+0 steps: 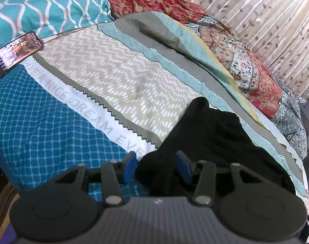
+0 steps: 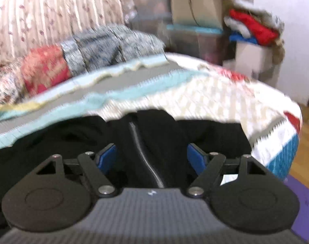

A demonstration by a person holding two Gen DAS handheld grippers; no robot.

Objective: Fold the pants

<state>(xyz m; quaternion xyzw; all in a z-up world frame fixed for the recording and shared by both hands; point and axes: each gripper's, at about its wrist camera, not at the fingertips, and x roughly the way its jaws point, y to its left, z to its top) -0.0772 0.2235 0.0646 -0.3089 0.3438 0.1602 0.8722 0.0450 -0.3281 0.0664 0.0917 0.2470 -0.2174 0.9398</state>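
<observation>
The black pants lie bunched on the patterned bedspread near its front edge. My left gripper hovers over their left end; its blue pads stand apart with a fold of black cloth between them, not pinched. In the blurred right wrist view the pants fill the lower middle, with a thin silver stripe running toward the camera. My right gripper is wide open above that stripe, its pads on either side of the cloth without pressing it.
A phone with a lit screen lies at the bed's left, below a teal pillow. A crumpled floral quilt lines the curtain side. Beyond the bed stand storage boxes and piled clothes; wooden floor lies right.
</observation>
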